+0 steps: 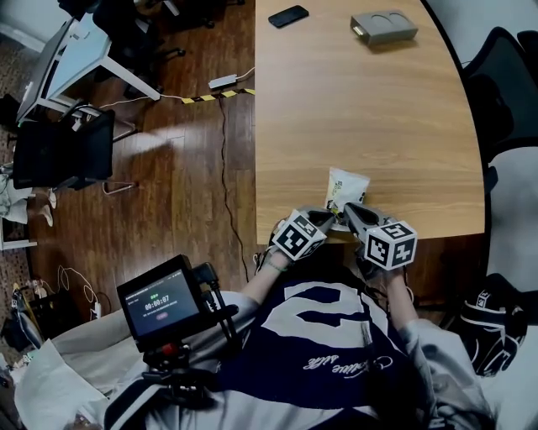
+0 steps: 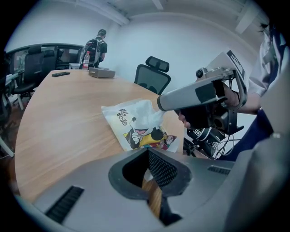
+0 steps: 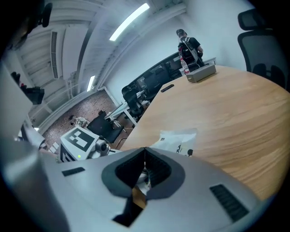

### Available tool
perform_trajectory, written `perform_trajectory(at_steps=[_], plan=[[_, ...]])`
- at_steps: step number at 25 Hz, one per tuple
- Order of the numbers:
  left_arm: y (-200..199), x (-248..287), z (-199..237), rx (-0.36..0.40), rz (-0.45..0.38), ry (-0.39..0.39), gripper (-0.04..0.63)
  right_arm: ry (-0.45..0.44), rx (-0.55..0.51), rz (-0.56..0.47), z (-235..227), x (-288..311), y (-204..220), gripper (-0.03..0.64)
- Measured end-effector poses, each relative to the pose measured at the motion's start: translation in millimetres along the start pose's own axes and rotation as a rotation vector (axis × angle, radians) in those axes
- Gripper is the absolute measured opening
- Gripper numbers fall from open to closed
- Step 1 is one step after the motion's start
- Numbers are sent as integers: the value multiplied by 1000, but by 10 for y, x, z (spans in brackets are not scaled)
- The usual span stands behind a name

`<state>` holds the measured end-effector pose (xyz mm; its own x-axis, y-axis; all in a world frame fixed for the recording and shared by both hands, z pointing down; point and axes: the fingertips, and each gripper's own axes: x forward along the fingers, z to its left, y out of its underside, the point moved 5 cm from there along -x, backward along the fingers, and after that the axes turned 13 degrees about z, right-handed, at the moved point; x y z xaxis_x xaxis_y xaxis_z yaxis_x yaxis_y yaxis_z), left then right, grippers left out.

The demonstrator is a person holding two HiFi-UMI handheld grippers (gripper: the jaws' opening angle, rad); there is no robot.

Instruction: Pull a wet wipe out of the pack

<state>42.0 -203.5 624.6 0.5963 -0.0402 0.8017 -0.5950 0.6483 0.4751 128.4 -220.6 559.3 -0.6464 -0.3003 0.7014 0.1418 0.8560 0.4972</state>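
Note:
The wet wipe pack (image 1: 346,190), white with a cartoon print, lies near the front edge of the wooden table (image 1: 361,109). My left gripper (image 1: 329,217) is shut on its near edge; in the left gripper view the jaws (image 2: 147,152) meet right where the pack (image 2: 136,124) ends. From the right, my right gripper (image 1: 347,207) reaches onto the pack's top. There its tip (image 2: 159,105) is shut on a crumpled white wipe (image 2: 150,114). In the right gripper view the jaws (image 3: 145,152) are closed, with white material (image 3: 143,179) showing between the pads and the pack (image 3: 179,141) just beyond.
A black phone (image 1: 288,16) and a grey box (image 1: 383,26) lie at the table's far end. Office chairs stand on the left (image 1: 63,151) and on the right (image 1: 504,92). A small monitor (image 1: 160,302) sits on the rig at my chest. A person (image 2: 95,47) stands far off.

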Motion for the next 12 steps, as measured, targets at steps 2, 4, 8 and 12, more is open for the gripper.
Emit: perform_trajectory(at_steps=[2, 4, 8, 12], plan=[[-4, 2, 3, -1, 1, 0, 3, -11, 25, -12, -12, -13, 0, 0], [-12, 2, 1, -1, 1, 2, 3, -15, 32, -23, -6, -36, -1, 0], [-17, 24, 5, 17, 5, -3, 3, -29, 59, -49, 9, -78, -16, 0], [-8, 54, 16, 29, 0, -11, 3, -54, 129, -91, -27, -103, -19, 0]])
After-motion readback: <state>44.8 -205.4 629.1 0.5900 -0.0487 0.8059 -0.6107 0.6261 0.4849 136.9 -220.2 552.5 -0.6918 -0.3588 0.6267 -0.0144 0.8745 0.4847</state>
